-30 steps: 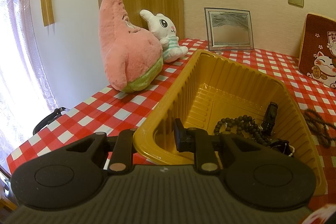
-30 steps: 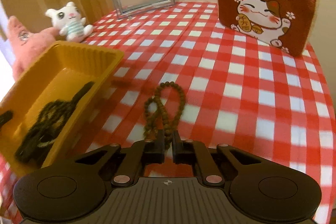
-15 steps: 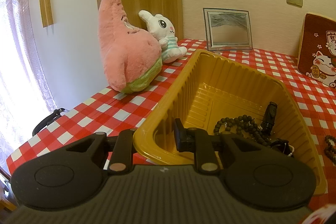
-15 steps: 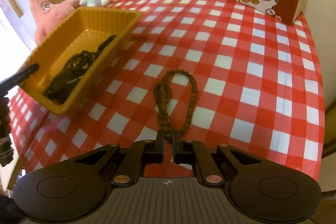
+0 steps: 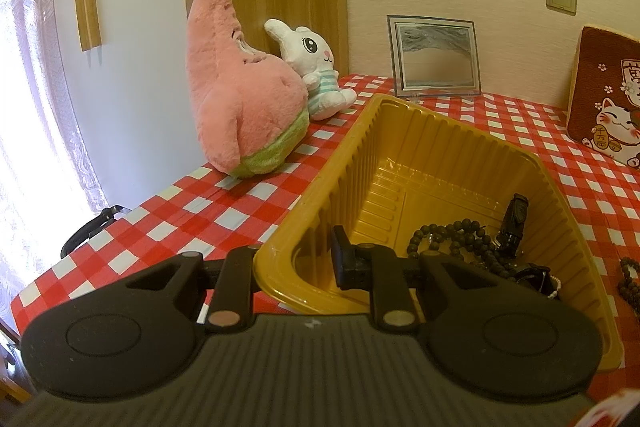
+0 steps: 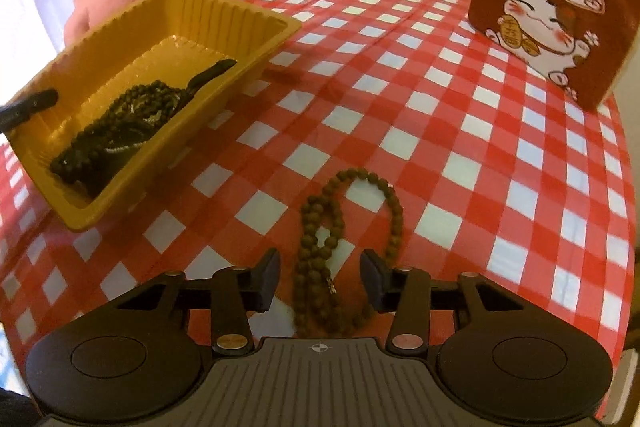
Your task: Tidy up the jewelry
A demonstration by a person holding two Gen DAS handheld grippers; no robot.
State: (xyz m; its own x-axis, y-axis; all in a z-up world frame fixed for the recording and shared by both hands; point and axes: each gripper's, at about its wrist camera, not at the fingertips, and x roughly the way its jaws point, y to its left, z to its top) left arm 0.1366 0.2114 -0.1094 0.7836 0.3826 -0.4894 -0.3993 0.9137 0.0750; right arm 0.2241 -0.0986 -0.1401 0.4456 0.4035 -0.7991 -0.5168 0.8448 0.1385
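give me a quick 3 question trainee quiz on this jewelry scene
1. True or false: the right gripper is shut on the brown wooden bead necklace.
2. What does the left gripper straddle?
A. the yellow ribbed plastic tray wall
B. a plush toy
C. a picture frame
3. Fill in: the dark bead strands lie inside the ____.

Key:
1. false: it is open, with the necklace lying on the red checked tablecloth
2. A
3. tray

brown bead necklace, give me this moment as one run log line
right gripper: jaws open around brown bead necklace on tablecloth | left gripper: jaws straddle yellow tray rim | tray holds dark beads
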